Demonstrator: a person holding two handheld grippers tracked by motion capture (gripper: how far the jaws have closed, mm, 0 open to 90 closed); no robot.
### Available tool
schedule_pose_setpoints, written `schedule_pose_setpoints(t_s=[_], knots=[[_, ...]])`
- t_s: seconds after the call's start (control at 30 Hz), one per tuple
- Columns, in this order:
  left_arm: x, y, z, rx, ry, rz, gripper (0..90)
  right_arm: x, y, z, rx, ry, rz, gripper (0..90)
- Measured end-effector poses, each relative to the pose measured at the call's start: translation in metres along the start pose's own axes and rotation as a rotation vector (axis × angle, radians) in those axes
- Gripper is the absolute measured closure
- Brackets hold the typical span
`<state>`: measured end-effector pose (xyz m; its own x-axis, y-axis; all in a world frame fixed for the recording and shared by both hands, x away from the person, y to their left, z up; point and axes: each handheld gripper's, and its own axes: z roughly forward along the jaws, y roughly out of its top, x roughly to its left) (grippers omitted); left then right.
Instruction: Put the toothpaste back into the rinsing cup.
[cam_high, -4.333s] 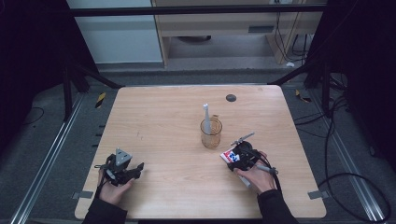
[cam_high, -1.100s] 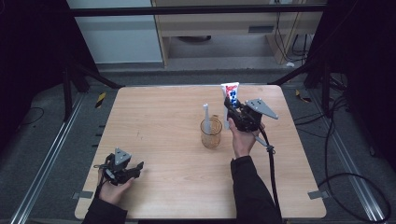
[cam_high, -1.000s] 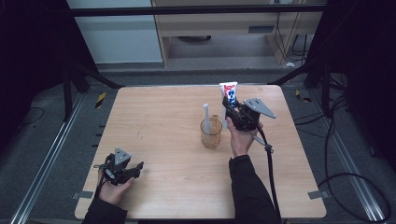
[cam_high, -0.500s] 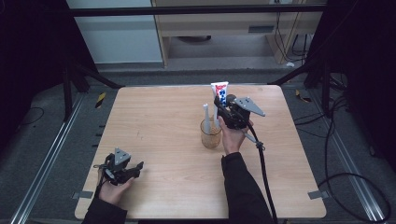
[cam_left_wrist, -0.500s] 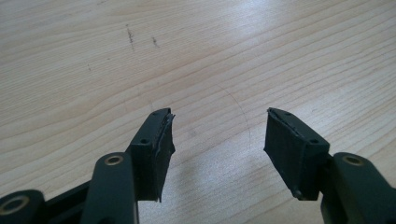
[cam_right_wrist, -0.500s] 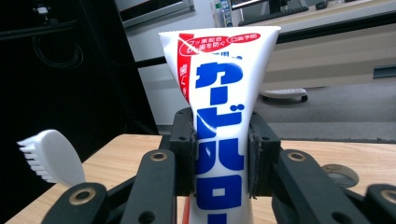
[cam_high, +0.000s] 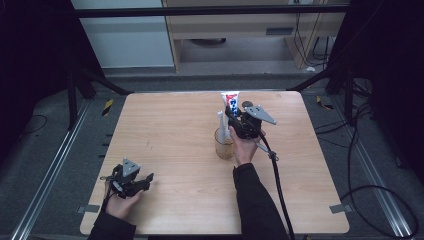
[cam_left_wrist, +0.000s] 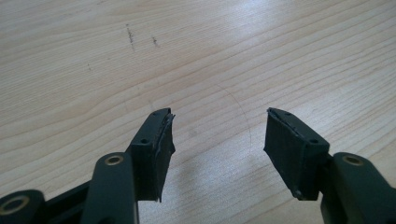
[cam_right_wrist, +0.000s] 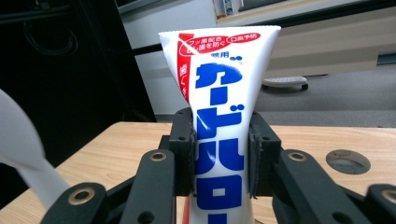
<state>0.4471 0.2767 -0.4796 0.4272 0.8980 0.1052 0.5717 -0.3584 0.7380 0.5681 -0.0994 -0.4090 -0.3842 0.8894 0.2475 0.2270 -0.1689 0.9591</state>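
A white toothpaste tube (cam_high: 231, 102) with red and blue print stands upright in my right gripper (cam_high: 234, 119), whose pads press on both its sides. In the right gripper view the tube (cam_right_wrist: 219, 126) rises between the jaws, crimped end up. It hangs just right of a clear glass cup (cam_high: 224, 144) at the table's middle, which holds a white stick-like thing (cam_high: 220, 124); part of that white thing (cam_right_wrist: 23, 154) blurs past at the left of the right gripper view. My left gripper (cam_high: 131, 183) rests near the front left edge, and in its own view the gripper (cam_left_wrist: 217, 144) is open over bare wood.
The wooden table (cam_high: 165, 125) has a round dark hole (cam_right_wrist: 348, 161) near its far edge, behind the tube. Cables trail on the floor at the right. Black frame posts stand at the back corners.
My right gripper has carried the tube from the far right of the cup leftward and a little lower, close beside the cup. The left gripper has stayed put.
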Motion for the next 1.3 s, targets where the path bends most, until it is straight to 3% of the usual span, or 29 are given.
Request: schedule_pose_setpoints(t_s=[0.67, 1.0, 1.3], knots=[[-0.001, 0.0, 0.0, 0.002, 0.0, 0.002, 41.3, 0.0, -0.013, 0.004, 0.126, 0.013, -0.028, 66.3], [-0.001, 0.0, 0.0, 0.002, -0.003, 0.001, 41.4, -0.004, -0.016, -0.006, 0.181, 0.015, -0.031, 65.5], [-0.002, 0.001, -0.001, 0.0, 0.001, 0.009, 41.3, -0.005, -0.018, -0.019, 0.256, 0.035, -0.066, 60.6]])
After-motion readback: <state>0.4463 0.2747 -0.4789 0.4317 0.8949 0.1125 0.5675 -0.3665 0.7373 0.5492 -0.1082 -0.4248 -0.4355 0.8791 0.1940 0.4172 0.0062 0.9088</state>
